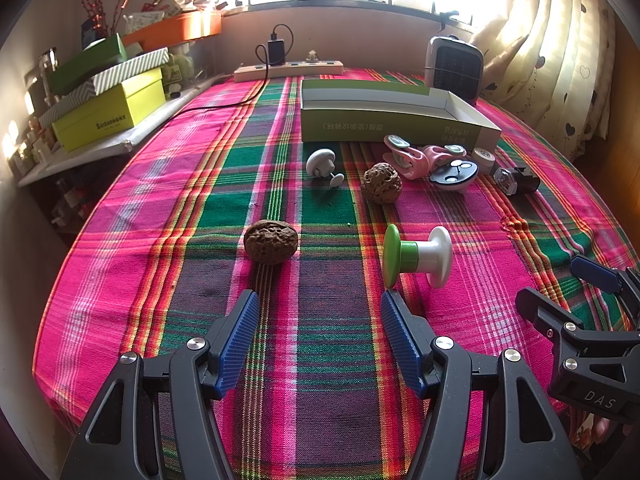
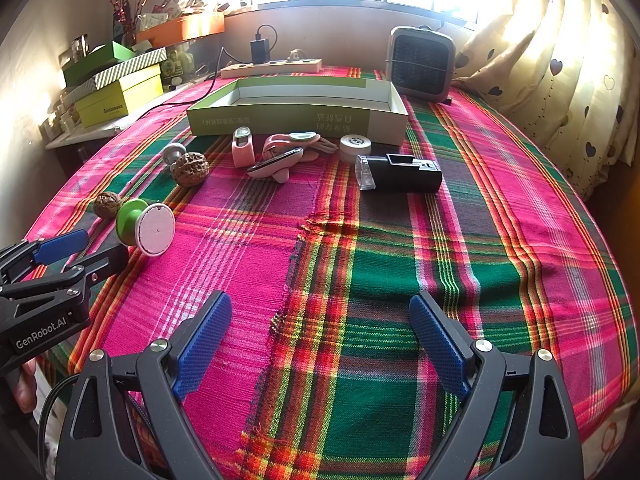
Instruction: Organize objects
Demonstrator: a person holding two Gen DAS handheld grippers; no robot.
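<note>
My left gripper (image 1: 318, 296) is open over the plaid cloth, nothing between its blue pads. Just ahead lie a walnut (image 1: 271, 241) and a green-and-white knob (image 1: 416, 255) on its side. Farther back are a second walnut (image 1: 381, 182), a white mushroom-shaped piece (image 1: 321, 162), pink clips (image 1: 404, 156), a white roll (image 1: 484, 159) and a black device (image 1: 518, 181), all in front of an open green box (image 1: 384, 120). My right gripper (image 2: 320, 300) is open and empty over bare cloth, well short of the black device (image 2: 404, 172) and the box (image 2: 280, 120).
A small heater (image 2: 420, 64) and a power strip (image 2: 272, 67) with a plugged charger stand at the table's far edge. Stacked boxes (image 2: 120, 92) fill a shelf on the left. A curtain (image 2: 560, 60) hangs on the right. The cloth has a wrinkle (image 2: 328, 216) mid-table.
</note>
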